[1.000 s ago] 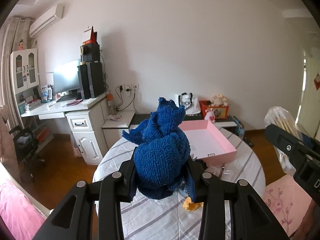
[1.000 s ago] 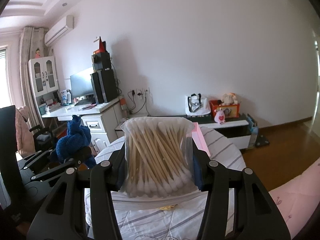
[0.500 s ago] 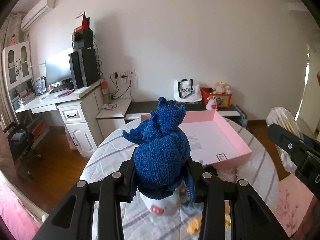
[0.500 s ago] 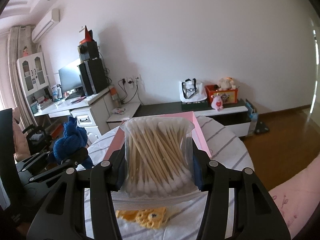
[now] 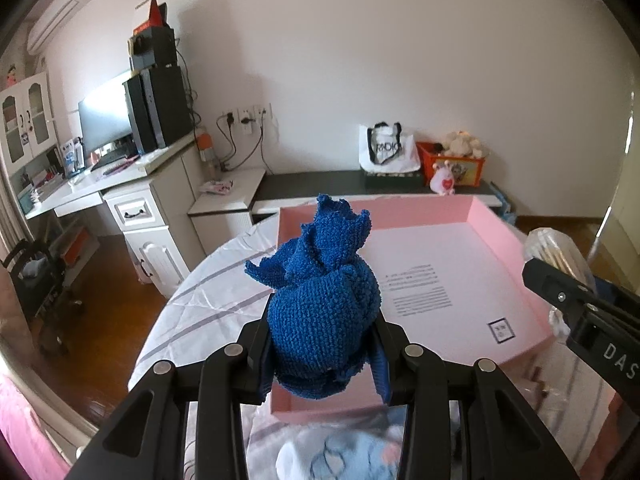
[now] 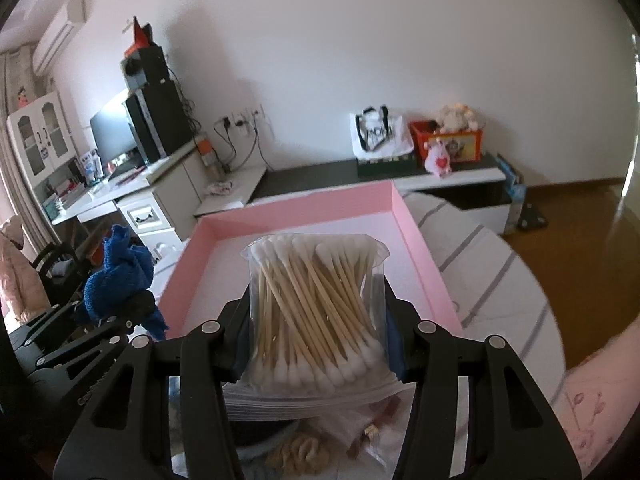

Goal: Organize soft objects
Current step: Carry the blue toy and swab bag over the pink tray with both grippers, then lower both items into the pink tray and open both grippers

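Observation:
My left gripper (image 5: 322,364) is shut on a bunched blue knitted cloth (image 5: 320,304), held over the near left corner of a shallow pink box (image 5: 496,232) on the round striped table (image 5: 200,300). My right gripper (image 6: 314,352) is shut on a clear bag of cotton swabs (image 6: 316,312), just above the near edge of the same pink box (image 6: 416,252). The blue cloth (image 6: 118,280) also shows at the left of the right wrist view. The right gripper (image 5: 580,304) shows at the right edge of the left wrist view.
Soft items lie on the table below the grippers: a pale patterned cloth (image 5: 340,452) and a beige knitted piece (image 6: 296,452). Beyond the table stand a white desk (image 5: 132,200) with a monitor and a low dark bench (image 5: 360,188) with a bag and toys.
Both grippers have moved forward and down toward the pink box, which now looms larger. Each keeps its grip: blue cloth on the left, swab bag on the right.

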### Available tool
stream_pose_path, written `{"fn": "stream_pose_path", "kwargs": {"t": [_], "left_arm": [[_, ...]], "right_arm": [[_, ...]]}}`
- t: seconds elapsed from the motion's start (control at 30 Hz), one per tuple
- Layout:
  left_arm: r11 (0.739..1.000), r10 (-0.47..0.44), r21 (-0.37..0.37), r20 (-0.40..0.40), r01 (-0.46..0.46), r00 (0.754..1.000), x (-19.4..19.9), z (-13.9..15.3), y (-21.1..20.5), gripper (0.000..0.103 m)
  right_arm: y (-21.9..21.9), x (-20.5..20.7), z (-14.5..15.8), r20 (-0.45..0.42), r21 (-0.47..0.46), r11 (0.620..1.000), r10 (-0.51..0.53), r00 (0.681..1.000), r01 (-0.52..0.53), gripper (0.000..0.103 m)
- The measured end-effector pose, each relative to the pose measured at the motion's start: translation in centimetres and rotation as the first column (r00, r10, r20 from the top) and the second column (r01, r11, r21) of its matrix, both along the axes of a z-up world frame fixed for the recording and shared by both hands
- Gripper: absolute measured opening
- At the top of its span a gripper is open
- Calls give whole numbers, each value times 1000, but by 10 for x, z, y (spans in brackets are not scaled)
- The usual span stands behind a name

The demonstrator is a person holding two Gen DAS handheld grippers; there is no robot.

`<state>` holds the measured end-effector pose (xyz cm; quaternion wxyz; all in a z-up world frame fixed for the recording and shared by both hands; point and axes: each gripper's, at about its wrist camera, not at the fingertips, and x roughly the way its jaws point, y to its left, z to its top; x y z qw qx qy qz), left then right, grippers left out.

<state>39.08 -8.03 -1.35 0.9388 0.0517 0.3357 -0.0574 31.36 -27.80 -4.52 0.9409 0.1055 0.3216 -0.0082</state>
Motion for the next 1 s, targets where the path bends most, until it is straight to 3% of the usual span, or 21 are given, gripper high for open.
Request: {"fn": "stream_pose_path", "kwargs": {"t": [0.23,0.43,0.5,0.57,0.63,0.7,1.0], "left_arm": [[1000,-29,-12,-75,29,997,74,-23,-1,36],[999,-33,-14,-92,32,995,108,-33,9,40],[999,-32,-13,-95,31,995,109,-37,10,40],[999,-36,-18,-94,35,995,109,-40,11,48],[999,-30,-15,-83,29,996,104,-42,13,68],[1000,-19,-14,-60,18,998,104,-40,15,76],[1000,-7,-20,-55,6,998,76,-58,19,80]], "right_arm": [[-1,25,-27,-81,32,999,27,996,-24,49],[3,33,-38,-116,33,999,28,993,-24,51],[3,34,-40,-123,42,999,31,992,-26,53],[2,32,-39,-115,43,999,27,993,-22,58],[3,29,-36,-98,38,999,16,995,-12,69],[2,26,-33,-82,32,999,5,997,-2,75],[2,28,-36,-98,38,999,1,995,2,81]]}}
